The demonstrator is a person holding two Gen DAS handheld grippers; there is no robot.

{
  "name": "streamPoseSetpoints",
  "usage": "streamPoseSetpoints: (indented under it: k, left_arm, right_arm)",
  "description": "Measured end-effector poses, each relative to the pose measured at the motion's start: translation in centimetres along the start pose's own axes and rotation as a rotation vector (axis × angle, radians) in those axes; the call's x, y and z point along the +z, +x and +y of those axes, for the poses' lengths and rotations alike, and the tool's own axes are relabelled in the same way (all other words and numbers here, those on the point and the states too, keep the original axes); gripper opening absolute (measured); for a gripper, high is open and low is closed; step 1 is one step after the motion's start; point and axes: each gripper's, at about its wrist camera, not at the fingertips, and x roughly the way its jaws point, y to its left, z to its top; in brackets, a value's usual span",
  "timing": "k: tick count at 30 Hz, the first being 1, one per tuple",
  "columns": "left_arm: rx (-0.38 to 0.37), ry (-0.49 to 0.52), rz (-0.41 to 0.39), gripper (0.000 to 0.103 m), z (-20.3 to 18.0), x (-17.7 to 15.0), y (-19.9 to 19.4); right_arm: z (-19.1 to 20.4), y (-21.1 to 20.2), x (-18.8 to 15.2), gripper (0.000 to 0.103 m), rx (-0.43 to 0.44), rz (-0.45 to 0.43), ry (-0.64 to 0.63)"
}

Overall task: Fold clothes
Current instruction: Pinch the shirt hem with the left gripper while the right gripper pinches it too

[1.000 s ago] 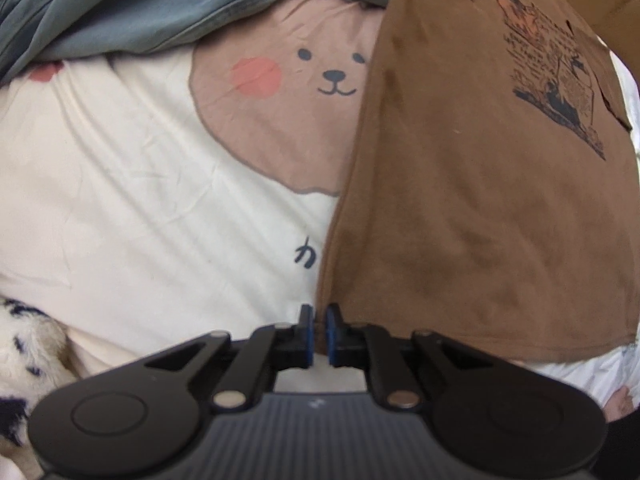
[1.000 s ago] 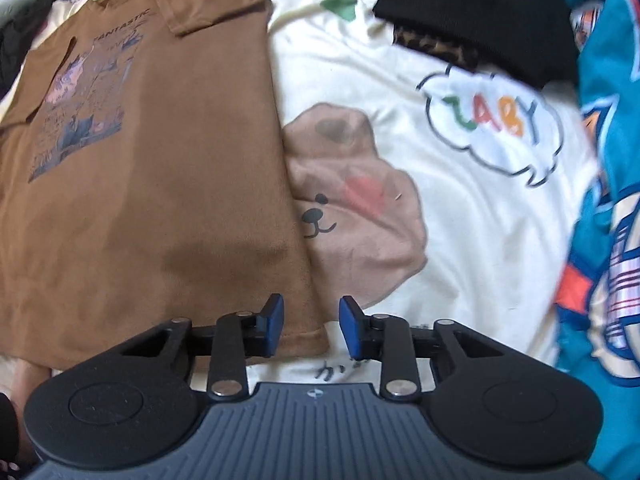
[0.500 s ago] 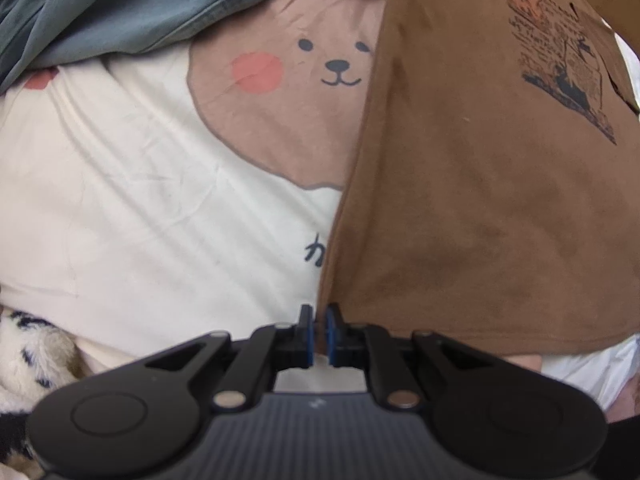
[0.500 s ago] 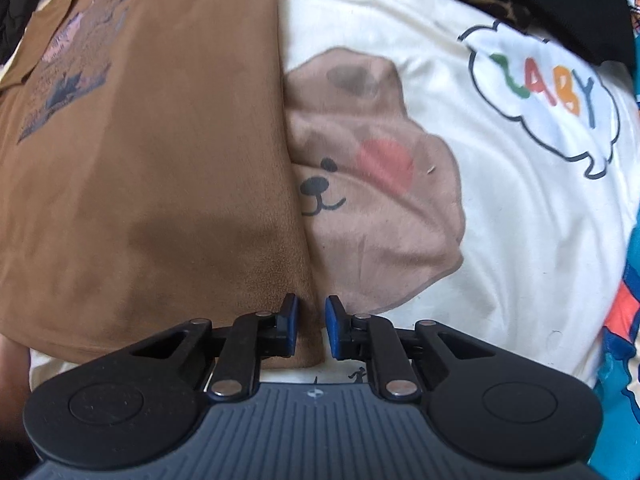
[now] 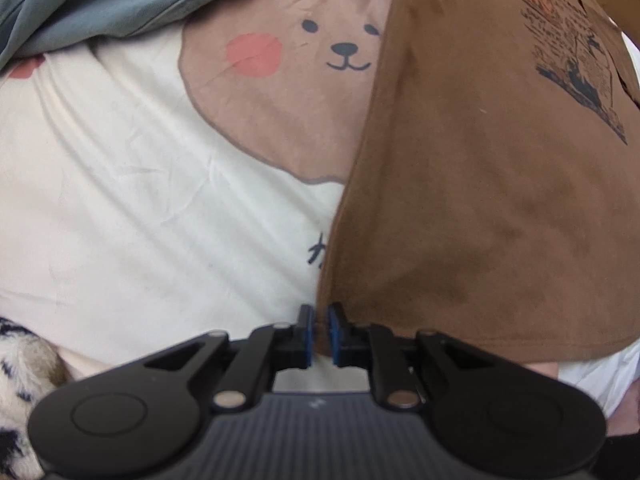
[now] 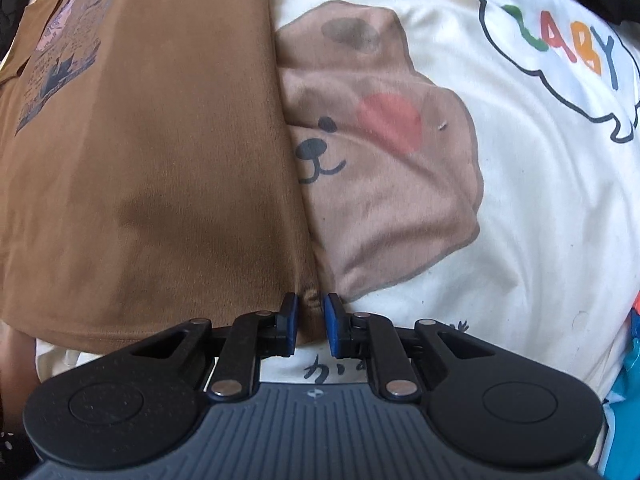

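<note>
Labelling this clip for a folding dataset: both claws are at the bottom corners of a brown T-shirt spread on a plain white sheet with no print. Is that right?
One thing is wrong: the sheet is not plain. The right wrist view shows a bear face and coloured letters in a cloud outline printed on it. The rest stands: the right claw and the left claw each sit at a bottom corner of the brown T-shirt.

The brown shirt (image 5: 500, 200) runs off the left-wrist view at 3 o'clock and hides part of the bear print (image 5: 288, 92), while its chest print (image 6: 60, 60) is too blurred to read.
</note>
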Motion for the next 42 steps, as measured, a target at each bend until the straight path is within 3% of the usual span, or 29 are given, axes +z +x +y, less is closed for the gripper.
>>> streamPoseSetpoints:
  k: [7,9,13,19,23,27,29,32,37,42]
  left_arm:
    - [-0.033,0.002,-0.014,0.017,0.8,-1.7,-1.0]
    - [-0.03,0.007,-0.018,0.021,0.9,-2.3,-1.5]
    - [-0.016,0.037,-0.038,0.033,0.7,-3.2,-2.4]
    - [-0.056,0.02,-0.034,0.034,1.2,-5.0,-2.6]
    - [-0.091,0.012,-0.021,0.034,1.1,-6.3,-2.8]
    - [-0.096,-0.023,-0.02,0.029,1.6,-7.2,-3.2]
    - [-0.089,-0.022,-0.022,0.02,1.5,-7.7,-3.4]
    - [-0.075,0.004,-0.016,0.008,0.9,-8.5,-3.7]
    - [-0.081,0.018,0.001,0.006,1.2,-9.8,-5.6]
    - [-0.121,0.03,-0.037,0.006,2.1,-11.1,-9.3]
  right_arm:
    - [0.8,0.2,-0.3,0.02,-0.02,-0.005,-0.005]
    - [1.3,0.3,-0.2,0.01,-0.029,-0.005,-0.02]
    - [1.9,0.1,-0.2,0.006,-0.039,0.001,-0.038]
    - [1.7,-0.5,-0.2,0.008,-0.043,0.009,-0.011]
    - [1.8,-0.1,-0.3,0.015,-0.055,0.011,0.015]
    - [1.6,0.4,-0.6,0.015,-0.048,0.004,0.029]
    - [1.9,0.5,-0.6,0.015,-0.047,0.006,0.017]
    - [2.3,0.6,-0.5,0.007,-0.046,0.011,-0.001]
    - [2.7,-0.9,-0.2,0.004,-0.046,0.04,-0.026]
    - [2.6,-3.9,0.0,0.003,-0.07,0.037,-0.055]
